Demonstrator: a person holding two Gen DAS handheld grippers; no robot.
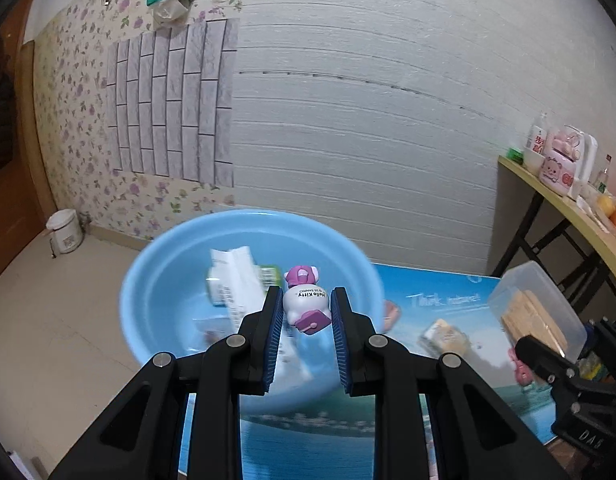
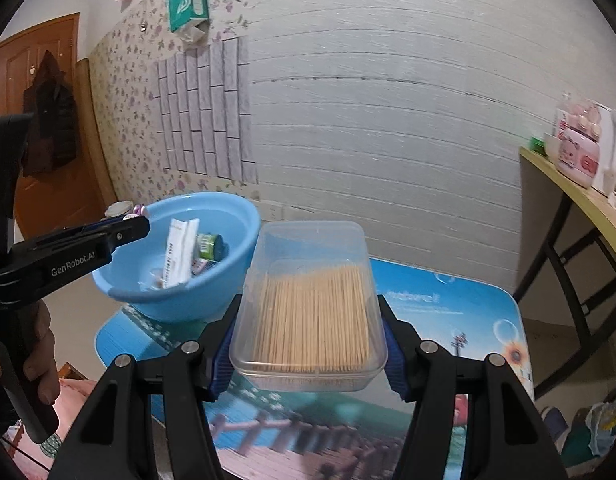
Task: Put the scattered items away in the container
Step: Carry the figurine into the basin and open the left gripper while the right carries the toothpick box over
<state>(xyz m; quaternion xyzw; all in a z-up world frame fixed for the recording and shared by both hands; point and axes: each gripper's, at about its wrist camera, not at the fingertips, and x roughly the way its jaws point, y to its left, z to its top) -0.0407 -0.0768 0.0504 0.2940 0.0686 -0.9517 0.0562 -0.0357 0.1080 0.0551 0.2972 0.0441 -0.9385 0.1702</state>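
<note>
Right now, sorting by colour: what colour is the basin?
Light blue, plain; the basin shows best in the right wrist view.

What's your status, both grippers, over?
Left gripper shut on Hello Kitty toy, over blue basin. Right gripper shut on toothpick box, beside basin. Nothing blocking.

- The little white and purple toy (image 1: 305, 300) squeezed between the left tongs' (image 1: 305, 312) two fingers says "Hello Kitty" in black letters, upside down.
- The side of the left tongs, seen from the right tongs' camera, says "GenRobot.AI" in white.
- The blue picture mat (image 1: 448, 308) ahead of the left tongs says "Think", then a blurry word.
- Other labels are too blurry to read.
</note>
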